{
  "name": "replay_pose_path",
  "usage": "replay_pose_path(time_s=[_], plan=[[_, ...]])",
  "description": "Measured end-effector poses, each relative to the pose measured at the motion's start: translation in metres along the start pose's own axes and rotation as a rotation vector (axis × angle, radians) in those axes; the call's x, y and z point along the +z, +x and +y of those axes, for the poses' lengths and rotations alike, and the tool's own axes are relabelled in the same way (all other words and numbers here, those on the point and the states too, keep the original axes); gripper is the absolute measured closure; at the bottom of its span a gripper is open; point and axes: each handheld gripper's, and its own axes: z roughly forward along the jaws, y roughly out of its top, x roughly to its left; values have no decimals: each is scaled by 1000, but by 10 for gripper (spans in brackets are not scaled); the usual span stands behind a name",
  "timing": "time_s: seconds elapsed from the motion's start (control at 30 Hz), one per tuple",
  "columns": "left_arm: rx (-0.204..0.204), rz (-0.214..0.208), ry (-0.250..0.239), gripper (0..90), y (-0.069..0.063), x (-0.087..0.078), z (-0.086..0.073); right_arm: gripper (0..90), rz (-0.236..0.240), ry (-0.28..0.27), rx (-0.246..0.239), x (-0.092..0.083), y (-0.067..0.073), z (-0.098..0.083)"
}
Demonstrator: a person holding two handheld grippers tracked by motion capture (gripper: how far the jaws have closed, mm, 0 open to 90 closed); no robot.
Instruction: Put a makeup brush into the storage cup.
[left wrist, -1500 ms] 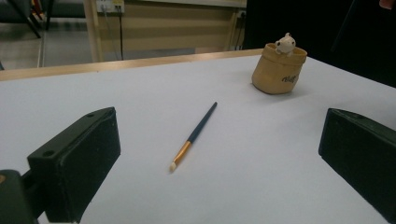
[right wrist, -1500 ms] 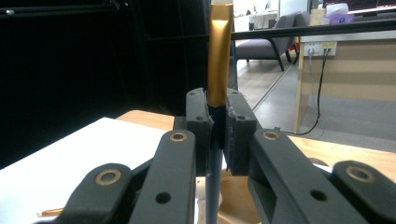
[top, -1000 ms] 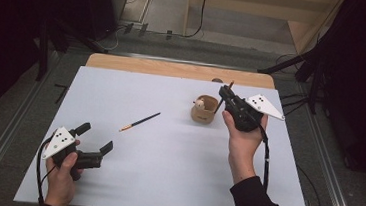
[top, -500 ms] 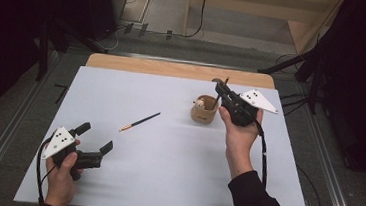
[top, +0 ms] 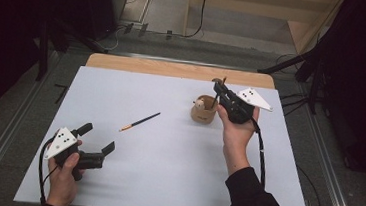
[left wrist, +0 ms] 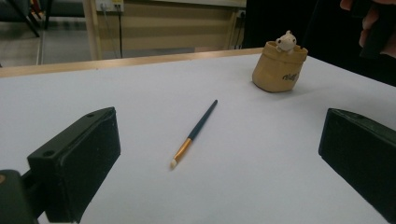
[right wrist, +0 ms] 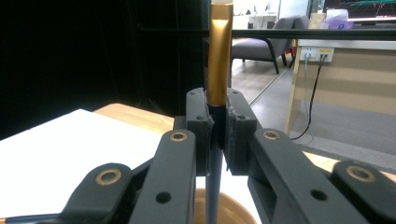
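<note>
Grips a blue-handled brush (top: 218,93) upright between the pads of the right gripper (top: 218,88), jaws closed tight on the handle just under the gold ferrule, as seen close up in the right gripper view (right wrist: 219,56). Hangs the lower end of that handle over the open mouth of the tan cup (top: 203,112), with a small figure (top: 199,103) perched on the cup's rim beside it; cannot tell whether the tip already sits inside or just above. Compared with a second ago, has brought the right gripper a little down and in toward the cup, so that the brush now lines up with the opening instead of standing off to its side. Reads as the last stretch of dropping this brush in: needs only a short lowering and then a release. Leaves a second brush (top: 140,121) lying flat on the white table (top: 164,181), well apart from the cup, probably next in line. Rests the left gripper (top: 98,137) at the near left corner, unmoved, jaws spread wide and holding nothing, looking toward that second brush (left wrist: 196,130).
</note>
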Motion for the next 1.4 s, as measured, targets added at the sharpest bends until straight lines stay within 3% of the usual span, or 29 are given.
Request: replay_pose_path(time_s=[0.7, 1.1, 1.23, 1.4], plan=[[4, 1, -1, 0, -1, 0, 0, 839, -14, 82, 15, 12, -6, -28], [3, 2, -1, 0, -1, 0, 0, 834, 1, 137, 17, 18, -5, -38], [3, 2, -2, 0, -1, -1, 0, 670, -15, 148, 51, 17, -7, -39], [4, 1, -4, 0, 0, -1, 1, 529, -15, 151, 78, 9, -10, -40]])
